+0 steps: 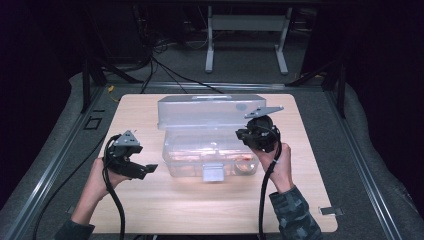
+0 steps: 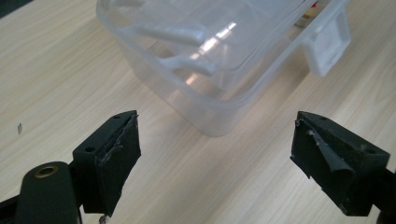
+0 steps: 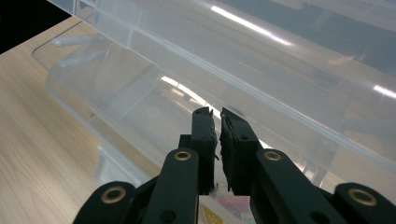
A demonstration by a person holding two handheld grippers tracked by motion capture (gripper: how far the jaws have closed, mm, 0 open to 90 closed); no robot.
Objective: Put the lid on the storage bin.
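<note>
1. Near edge: both of my forearms come in over the front of the tabletop. Bare wood lies open ahead of them, between the front edge and the box.
2. Left tongs: I hold them low over the wood just left of the clear plastic box, not touching it. In the left gripper view the tongs stand wide apart with nothing between the pads, and the box's near corner sits beyond the gap. A strip of free wood separates them from the box wall.
3. Right tongs: my right hand carries them at the box's right end, above the rim. In the right gripper view the tongs are nearly closed, a thin slit between the pads; I see nothing gripped. They point at the box wall and the lid slanting overhead. I cannot tell if they touch the plastic.
4. Box: mid-tabletop, its lid raised upright along the far side. A white latch tab hangs at the front wall. Reddish contents inside are too blurred to name.
5. Clearance: open wood left, right and front of the box; little behind the lid.
6. Surface: pale wood-grain, rounded corners, standing on grey floor framed by metal rails.
7. Far room: dark, with cables on the floor and a grey stand's feet.
</note>
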